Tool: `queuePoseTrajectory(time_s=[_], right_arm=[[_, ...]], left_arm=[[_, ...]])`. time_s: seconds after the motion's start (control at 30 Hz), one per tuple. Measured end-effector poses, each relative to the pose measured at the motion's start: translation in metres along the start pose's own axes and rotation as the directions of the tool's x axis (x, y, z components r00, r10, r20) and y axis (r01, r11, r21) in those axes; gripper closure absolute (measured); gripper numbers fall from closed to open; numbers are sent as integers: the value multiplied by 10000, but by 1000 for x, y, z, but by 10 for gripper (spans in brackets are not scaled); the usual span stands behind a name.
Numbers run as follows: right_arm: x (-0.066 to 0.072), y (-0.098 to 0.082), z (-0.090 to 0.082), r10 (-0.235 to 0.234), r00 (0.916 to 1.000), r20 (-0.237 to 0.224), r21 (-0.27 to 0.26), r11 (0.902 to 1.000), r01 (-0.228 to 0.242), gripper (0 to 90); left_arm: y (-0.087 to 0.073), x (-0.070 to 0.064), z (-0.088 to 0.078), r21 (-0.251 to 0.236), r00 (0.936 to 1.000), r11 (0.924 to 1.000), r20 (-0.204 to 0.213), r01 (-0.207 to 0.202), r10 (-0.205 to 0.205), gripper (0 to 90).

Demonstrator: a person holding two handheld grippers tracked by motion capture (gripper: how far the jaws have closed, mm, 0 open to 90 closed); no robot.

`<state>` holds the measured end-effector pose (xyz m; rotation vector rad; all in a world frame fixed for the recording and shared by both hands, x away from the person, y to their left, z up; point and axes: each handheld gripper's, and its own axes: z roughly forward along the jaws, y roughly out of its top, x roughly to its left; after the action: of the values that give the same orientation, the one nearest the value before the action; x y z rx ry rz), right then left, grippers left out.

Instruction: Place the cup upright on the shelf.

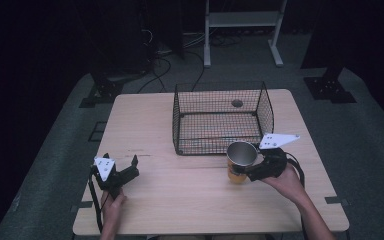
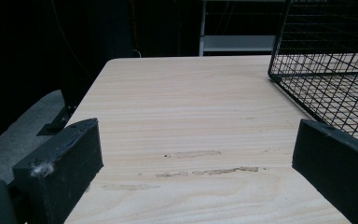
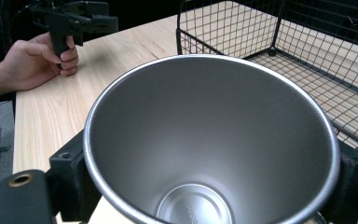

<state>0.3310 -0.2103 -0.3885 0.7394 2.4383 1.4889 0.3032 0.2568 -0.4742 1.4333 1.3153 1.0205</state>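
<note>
Cup [image 1: 241, 161], a steel tumbler, sits clamped upright in our right tool [image 1: 254, 170], its two jaws pressing the wall from opposite sides just below the rim, as the right gripper view shows with the cup [image 3: 209, 140] looming hollow and empty. From the high view it hovers at the table [image 1: 190, 200]'s 4 o'clock area, just in front of the wire basket [image 1: 220, 120], near that basket's front right corner. Our left tool [image 1: 125, 172] rests at about 8 o'clock, jaws spread wide around nothing, bare wood between them in the left gripper view. We judge the step in hand to be carrying the cup into the basket: we should lift it high enough for its base to clear the front wall, keep it level, and lower it onto the mesh floor before letting go.
</note>
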Motion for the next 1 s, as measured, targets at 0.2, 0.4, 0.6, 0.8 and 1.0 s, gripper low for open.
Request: queuePoseTrajectory(time_s=[0.2, 0.4, 0.6, 0.8, 1.0], right_arm=[[-4, 13, -2, -26, 9999, -162, -139, 9999, 24, 125], [-11, 29, -7, -18, 9997, -226, -299, 9996, 12, 125], [-17, 47, -11, -159, 9999, 8, -362, 9992, 159, 125], [-25, 64, -10, -138, 9999, 28, -467, 9988, 139, 124], [-35, 79, -3, -145, 9999, -18, -287, 9995, 144, 125]], left_arm=[[0, 1, 0, 46, 10000, 10000, 4, 51, -51, 8], [0, 0, 0, 42, 10000, 10000, 12, -6, 6, 8], [0, 0, 0, 40, 10000, 10000, 21, -6, 6, 8], [0, 0, 0, 54, 10000, 10000, 16, 1, -1, 8], [0, 0, 0, 25, 10000, 10000, 15, 16, -16, 8]])
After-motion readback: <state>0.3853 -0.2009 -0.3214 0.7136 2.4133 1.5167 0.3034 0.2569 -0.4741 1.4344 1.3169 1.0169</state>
